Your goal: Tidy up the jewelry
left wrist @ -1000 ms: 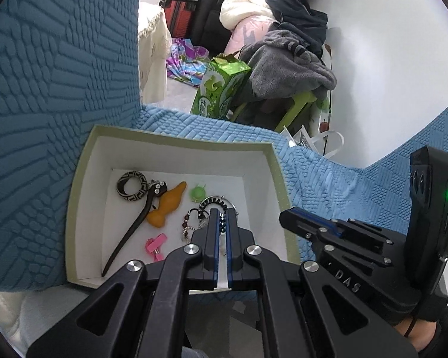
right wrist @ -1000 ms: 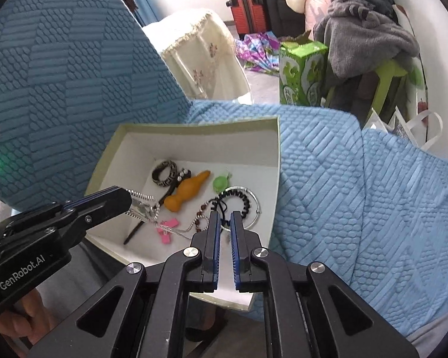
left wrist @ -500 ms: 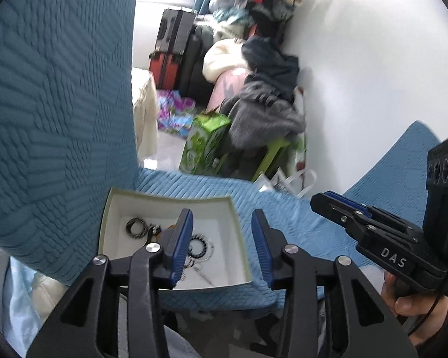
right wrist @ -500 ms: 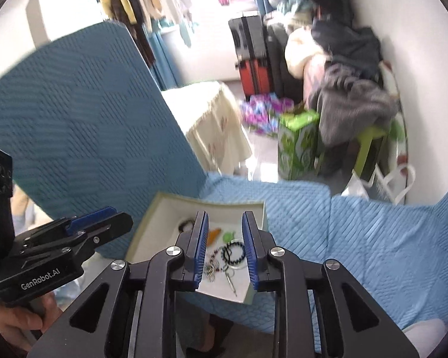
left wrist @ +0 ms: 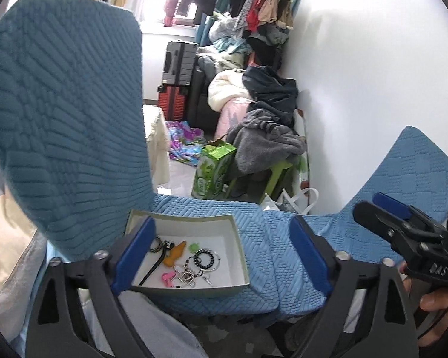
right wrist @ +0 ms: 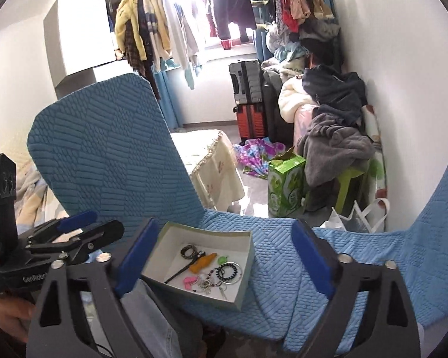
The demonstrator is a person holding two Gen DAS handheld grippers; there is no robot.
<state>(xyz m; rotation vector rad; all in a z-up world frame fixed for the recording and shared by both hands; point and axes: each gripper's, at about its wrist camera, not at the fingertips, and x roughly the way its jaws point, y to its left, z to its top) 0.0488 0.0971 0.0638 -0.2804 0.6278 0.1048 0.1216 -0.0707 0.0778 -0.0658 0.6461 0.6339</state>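
Observation:
A shallow white box (left wrist: pixel 242 264) (right wrist: pixel 194 294) rests on the blue quilted seat. In it lie an orange piece (left wrist: pixel 176 252) (right wrist: pixel 204 262), a black beaded bracelet (left wrist: pixel 204 259) (right wrist: pixel 228 271), a pink clip (left wrist: pixel 167 277), a dark hair stick (left wrist: pixel 153 268), a silver chain (right wrist: pixel 206 283) and a green charm (right wrist: pixel 222 259). My left gripper (left wrist: pixel 222 226) hangs well above and short of the box, its jaws opening wide with nothing between them. My right gripper (right wrist: pixel 224 228) is just as high and also opening on nothing. Each shows in the other's view: right gripper (left wrist: pixel 382 211), left gripper (right wrist: pixel 98 226).
A tall blue quilted back panel (left wrist: pixel 62 119) rises left of the box, and a second padded part (left wrist: pixel 409 164) rises at the right. Beyond the seat are a green carton (left wrist: pixel 215 170), a pile of clothes (right wrist: pixel 334 137), suitcases (right wrist: pixel 248 98) and a cloth-covered table (right wrist: pixel 212 167).
Both grippers have risen and drawn back from the box, and their jaws have gone from shut to wide. The silver chain that the left one held over the box now lies inside.

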